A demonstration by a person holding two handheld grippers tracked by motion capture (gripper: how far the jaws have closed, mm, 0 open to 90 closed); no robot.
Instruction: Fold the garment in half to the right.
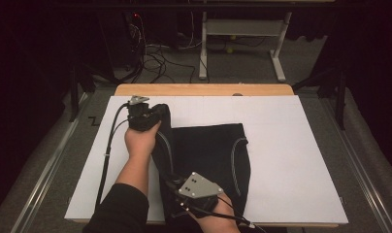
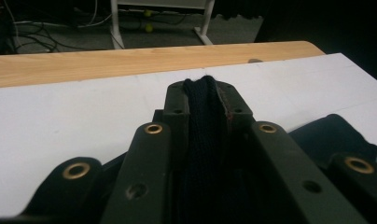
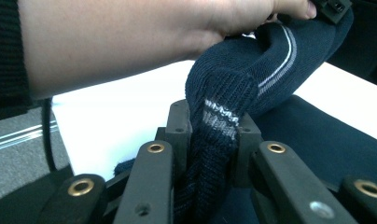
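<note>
A dark navy knitted garment (image 1: 208,155) with pale stripes lies folded on the white sheet (image 1: 291,145). My left gripper (image 1: 144,115) is at its far left corner, shut on a bunched edge of the knit (image 2: 203,121), lifted a little off the sheet. My right gripper (image 1: 184,194) is at the near left corner, shut on a striped hem of the same garment (image 3: 219,126). Between the two grippers the garment's left edge (image 3: 266,56) hangs raised in a band. In the right gripper view the person's left forearm (image 3: 121,42) crosses above.
The white sheet covers a wooden table whose far edge (image 1: 204,90) shows bare. Behind it stand a grey table frame (image 1: 242,34) and tangled cables (image 1: 155,58) on the floor. Bare sheet lies to the right of the garment. A black cable (image 1: 106,155) trails from the left gripper.
</note>
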